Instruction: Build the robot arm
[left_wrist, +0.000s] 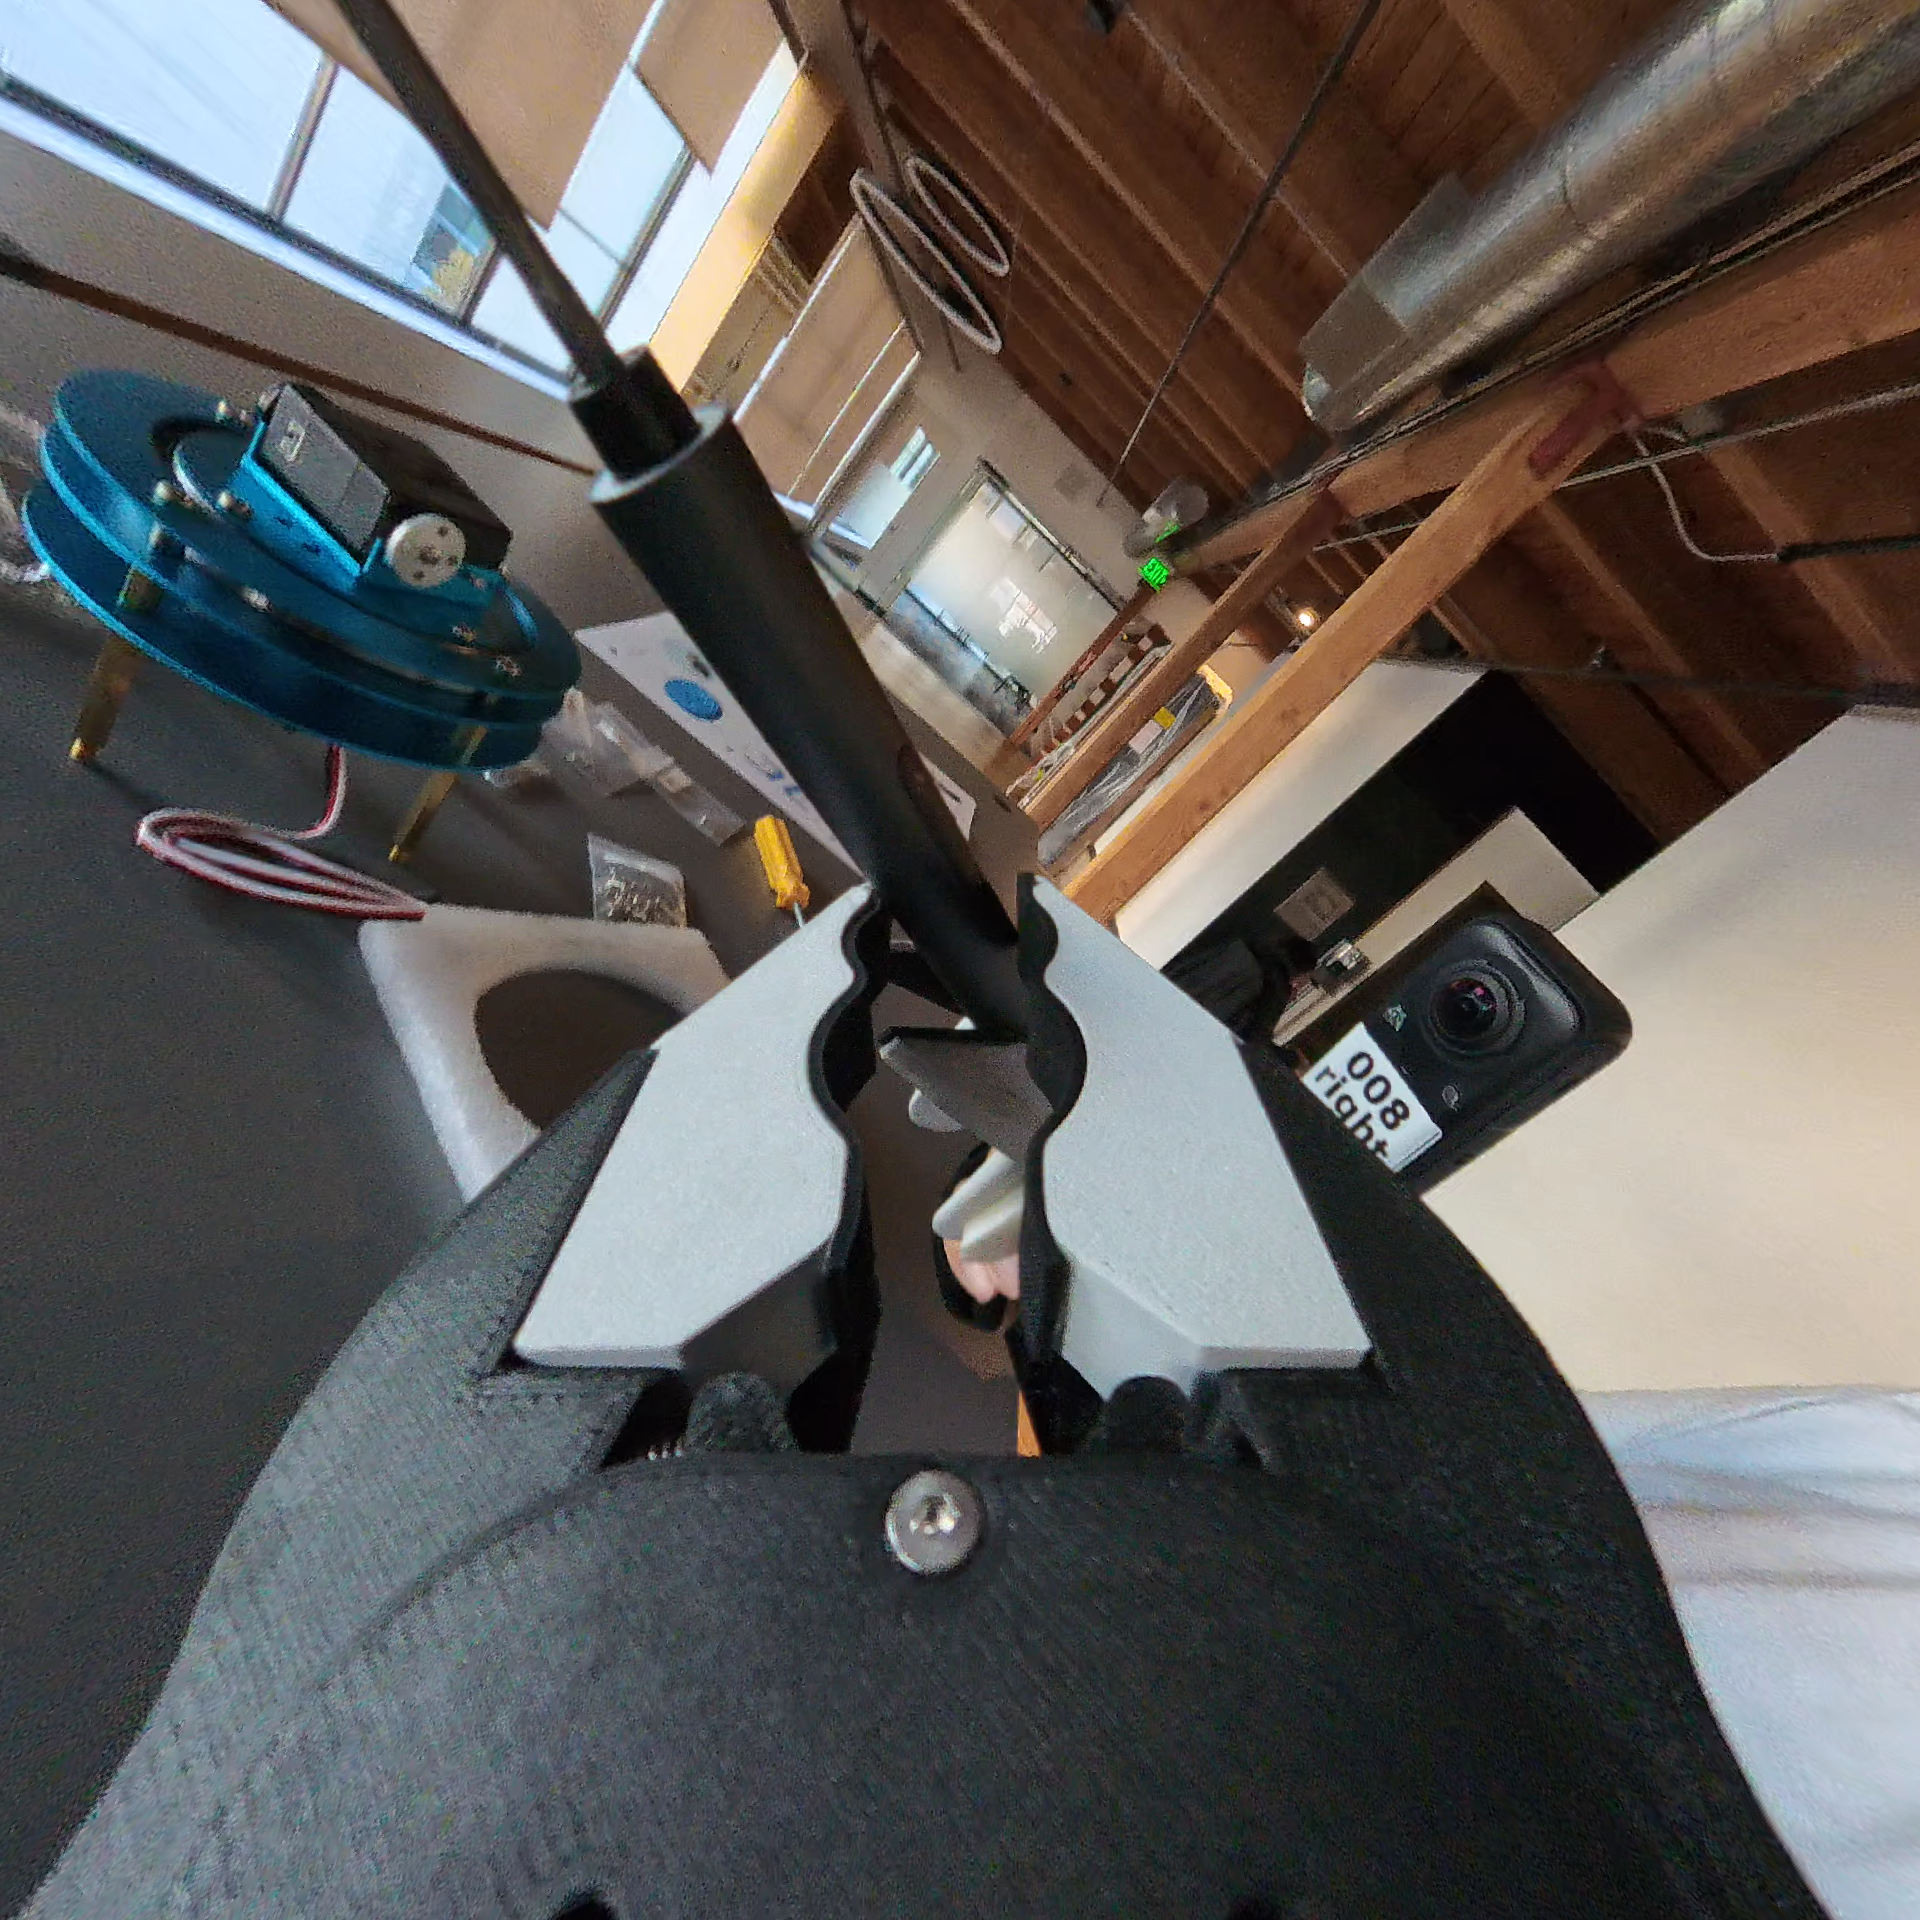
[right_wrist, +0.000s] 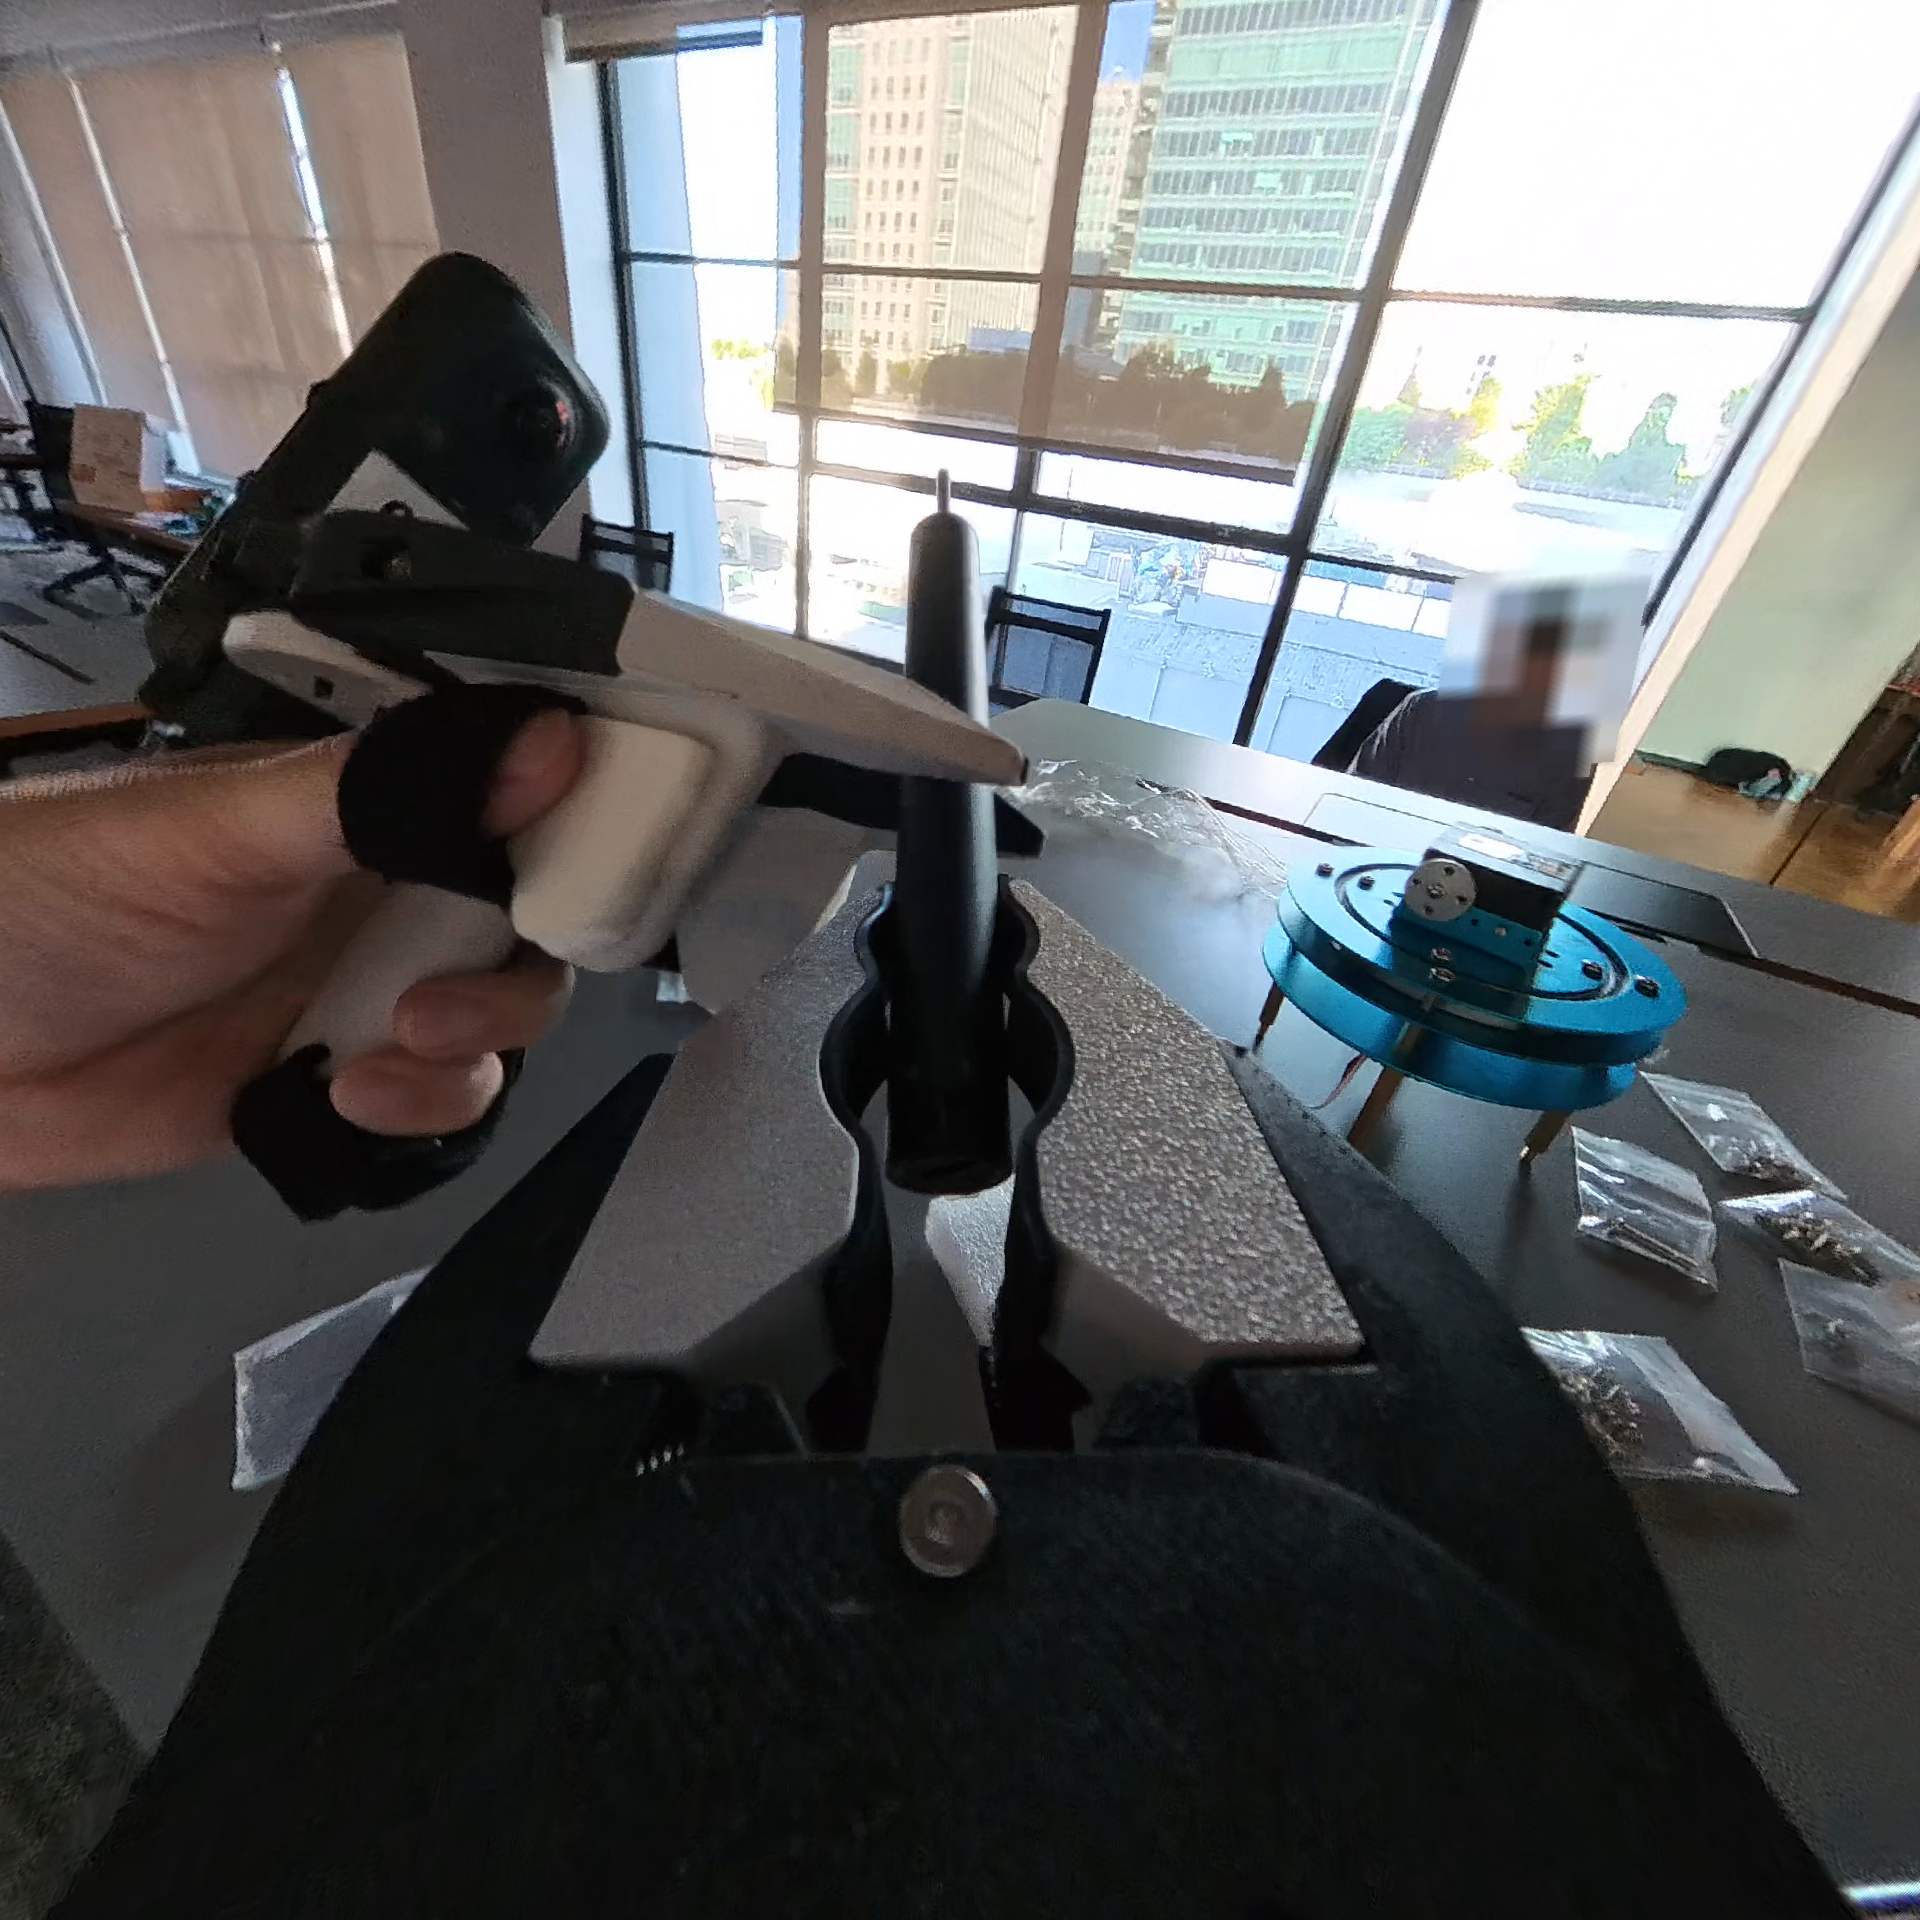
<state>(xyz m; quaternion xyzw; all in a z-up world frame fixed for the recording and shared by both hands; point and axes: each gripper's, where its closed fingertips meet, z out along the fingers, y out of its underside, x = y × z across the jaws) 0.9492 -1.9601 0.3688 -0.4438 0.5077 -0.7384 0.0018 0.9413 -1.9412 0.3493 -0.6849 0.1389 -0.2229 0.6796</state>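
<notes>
A black screwdriver (left_wrist: 790, 665) with a long thin shaft runs up and away between my left gripper's (left_wrist: 945, 904) fingertips. Both pads touch its handle, so the gripper is shut on it. In the right wrist view the same screwdriver (right_wrist: 940, 790) stands upright in the round notch of my right gripper (right_wrist: 945, 894), which is shut on the handle's lower end. The left gripper (right_wrist: 1018, 800) comes in from the left, held by a hand (right_wrist: 208, 935), its fingers either side of the handle just above the right gripper's. The right gripper's grey fingers (left_wrist: 966, 1086) show below the left's.
A blue round turntable on brass legs with a servo on top (right_wrist: 1475, 977) (left_wrist: 301, 582) stands on the dark table (right_wrist: 1558, 1558). Small bags of screws (right_wrist: 1642, 1205), a red-white cable (left_wrist: 270, 852), a yellow screwdriver (left_wrist: 779, 857) and a white foam block with a hole (left_wrist: 416, 997) lie around it. A person (right_wrist: 1455, 758) sits at the far side. My left and right fingertips are right by each other.
</notes>
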